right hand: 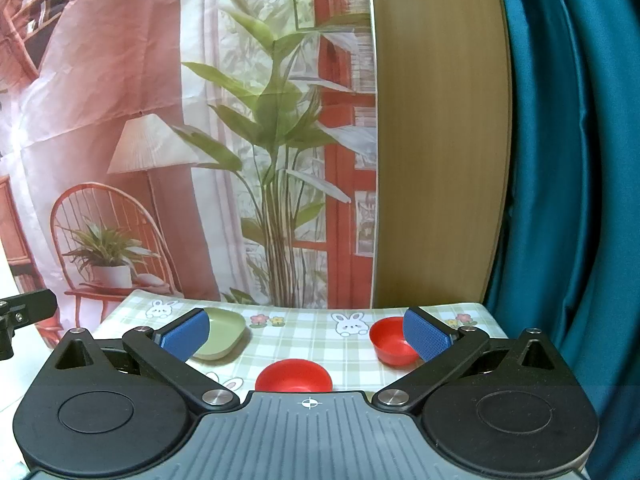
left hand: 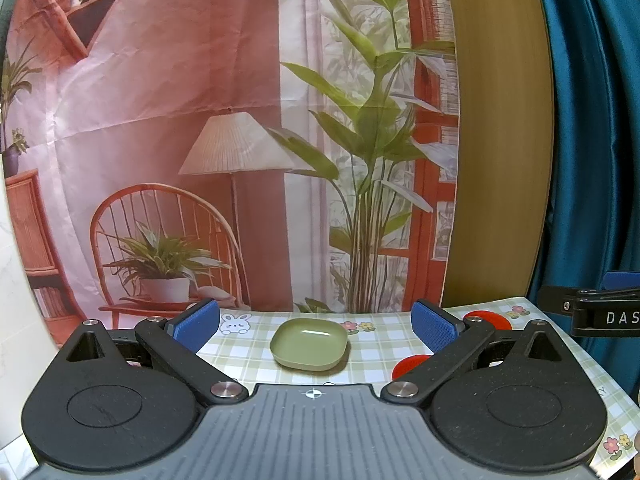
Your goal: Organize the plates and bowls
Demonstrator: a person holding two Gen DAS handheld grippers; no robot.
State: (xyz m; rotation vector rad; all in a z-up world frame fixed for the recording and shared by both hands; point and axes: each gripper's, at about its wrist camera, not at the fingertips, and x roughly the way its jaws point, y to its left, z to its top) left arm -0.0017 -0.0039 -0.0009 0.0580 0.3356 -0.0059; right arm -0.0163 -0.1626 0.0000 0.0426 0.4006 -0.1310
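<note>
Risk is that the green plate (left hand: pixel 309 343), lying flat between the wide-open fingers of the left gripper (left hand: pixel 316 326), slips from the pads when pinched by its rim, while only the right view, its gripper (right hand: pixel 306 330) open and empty too, shows both red bowls (right hand: pixel 294 375) (right hand: pixel 394 341) fully.

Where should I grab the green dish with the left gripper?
Take the green dish by its near rim, coming in low from the front with one finger inside and one outside. It sits upright and empty on the checked tablecloth, centred between the open left gripper, and its raised thin wall suits a pinch better than spanning its body.
</note>
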